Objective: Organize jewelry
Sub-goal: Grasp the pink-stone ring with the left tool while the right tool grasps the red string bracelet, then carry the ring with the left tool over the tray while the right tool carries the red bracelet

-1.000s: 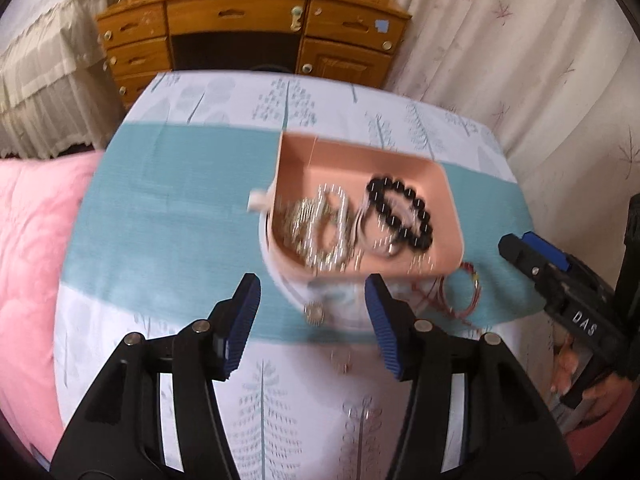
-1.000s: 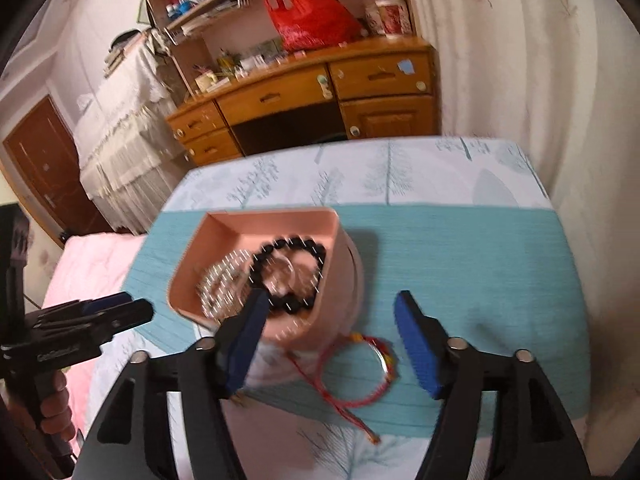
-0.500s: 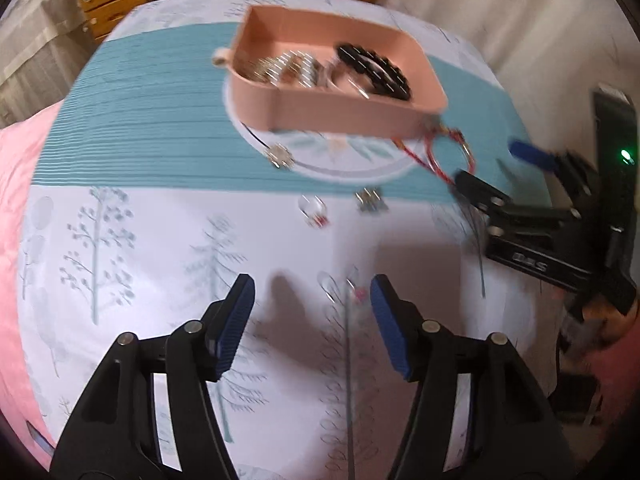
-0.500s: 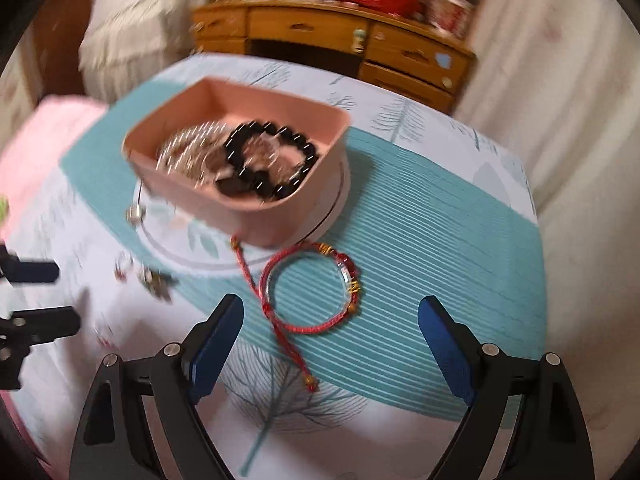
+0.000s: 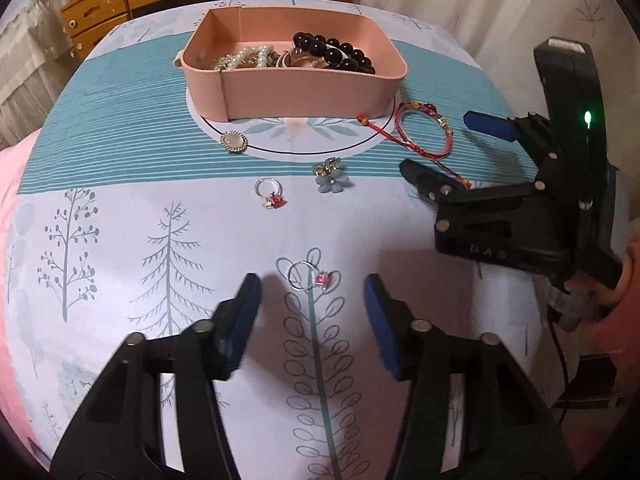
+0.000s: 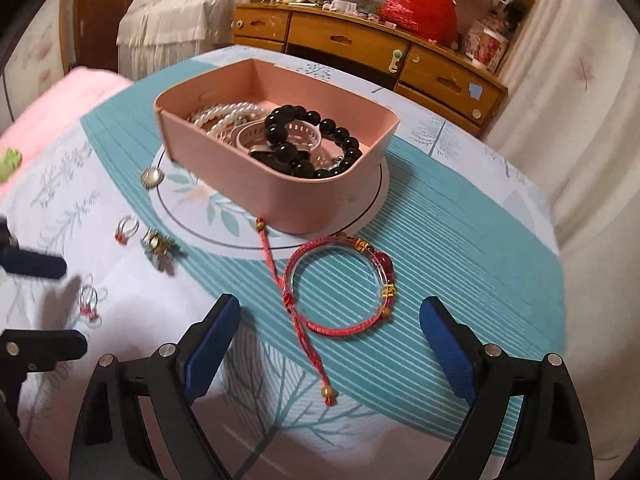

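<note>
We see a round surface under a cloth printed with trees and a teal band. Near its far side sits a pink box, already holding a black bead bracelet and pearl strands.

Several pieces lie loose on the cloth in front of the box. A ring with a pink stone is nearest us in the left view. Further off are a second ring with a red charm, a grey flower clip and a round brooch close to the box's near corner. A red cord bracelet lies just beside the box on the teal band.

We judge the step in hand to be two pick-ups at once. Our left tongs point steeply down at the pink-stone ring, which lies just beyond the tips, between their lines. The jaws are closing but grip nothing yet. Our right tongs are spread wide and empty, with the red bracelet just ahead of the gap.

Next, we think the left tongs must drop so the pads reach the cloth on either side of the ring, since it is thin and lies flat. The right tongs need to move forward over the bracelet's band, then clamp one side of the loop rather than the trailing cord. Both pieces then go into the box.
</note>
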{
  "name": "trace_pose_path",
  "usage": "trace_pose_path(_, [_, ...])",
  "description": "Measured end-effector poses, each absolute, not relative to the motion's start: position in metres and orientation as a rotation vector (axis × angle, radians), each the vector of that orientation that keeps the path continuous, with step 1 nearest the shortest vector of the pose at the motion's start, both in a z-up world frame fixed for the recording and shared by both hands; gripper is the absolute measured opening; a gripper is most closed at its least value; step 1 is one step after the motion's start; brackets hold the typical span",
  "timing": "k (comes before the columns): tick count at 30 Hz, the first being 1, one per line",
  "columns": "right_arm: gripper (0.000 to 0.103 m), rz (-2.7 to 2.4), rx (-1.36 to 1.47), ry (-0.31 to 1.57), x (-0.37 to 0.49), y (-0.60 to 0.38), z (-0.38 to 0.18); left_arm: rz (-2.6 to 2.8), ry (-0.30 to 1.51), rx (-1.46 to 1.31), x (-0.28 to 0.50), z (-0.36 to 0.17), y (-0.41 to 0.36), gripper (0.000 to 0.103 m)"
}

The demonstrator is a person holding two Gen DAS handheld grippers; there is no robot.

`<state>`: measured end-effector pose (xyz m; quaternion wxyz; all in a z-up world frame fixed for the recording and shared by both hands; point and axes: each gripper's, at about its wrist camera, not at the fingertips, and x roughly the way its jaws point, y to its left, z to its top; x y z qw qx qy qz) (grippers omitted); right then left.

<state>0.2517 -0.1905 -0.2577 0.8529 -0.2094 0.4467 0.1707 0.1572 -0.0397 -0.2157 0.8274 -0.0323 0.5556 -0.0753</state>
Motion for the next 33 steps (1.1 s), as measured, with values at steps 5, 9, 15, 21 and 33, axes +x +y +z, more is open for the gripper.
trace_pose_path(5, [0.092,0.364,-0.364,0.947,0.26,-0.198,-0.261,-0.124,1.187,-0.041,0.163,-0.222,-0.041,0.043])
trace_pose_path(9, [0.091,0.379,-0.283,0.965,0.266,-0.208,-0.265,-0.097,1.17,-0.019,0.165,-0.223,-0.043,0.031])
trace_pose_path(15, [0.075,0.419,-0.27,0.949,0.264,-0.209,-0.264,-0.078,1.156,-0.017,0.164,-0.224,-0.044,0.019])
trace_pose_path(21, [0.059,0.42,-0.264,0.94,0.262,-0.204,-0.261,-0.078,1.158,-0.042,0.164,-0.223,-0.042,0.018])
trace_pose_path(33, [0.059,0.439,-0.147,1.021,0.257,-0.207,-0.252,-0.042,1.134,-0.105,0.163,-0.211,-0.028,0.018])
